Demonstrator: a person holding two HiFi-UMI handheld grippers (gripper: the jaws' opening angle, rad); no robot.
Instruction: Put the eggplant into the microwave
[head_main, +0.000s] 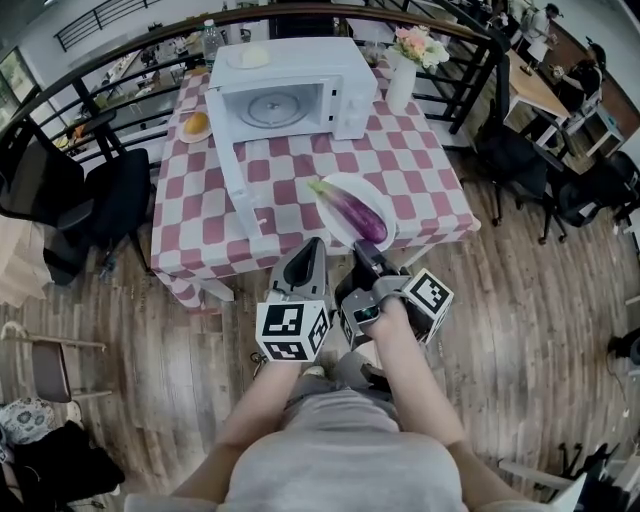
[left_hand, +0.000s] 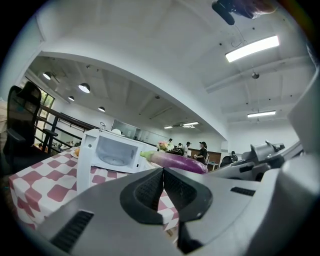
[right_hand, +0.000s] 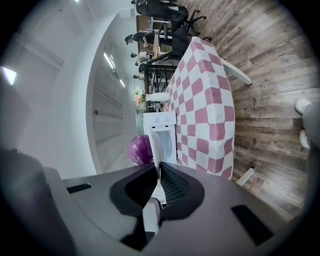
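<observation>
A purple eggplant (head_main: 357, 213) lies on a white plate (head_main: 325, 200) over the front part of the checkered table (head_main: 420, 180). My right gripper (head_main: 362, 250) is shut on the plate's near rim; in the right gripper view the thin white plate (right_hand: 156, 150) runs edge-on between the jaws (right_hand: 159, 167), with the eggplant (right_hand: 140, 149) beyond. My left gripper (head_main: 313, 248) is beside it to the left, shut and empty (left_hand: 163, 170). The white microwave (head_main: 290, 90) stands at the table's back with its door (head_main: 232, 175) swung open toward me. The left gripper view shows the eggplant (left_hand: 177, 161) and the microwave (left_hand: 112, 152).
A white vase of flowers (head_main: 405, 70) stands right of the microwave. A small plate with an orange bun (head_main: 196, 125) sits to its left. A pale item (head_main: 250, 57) rests on the microwave's top. A black chair (head_main: 110, 200) stands left of the table, and a railing (head_main: 470, 60) runs behind.
</observation>
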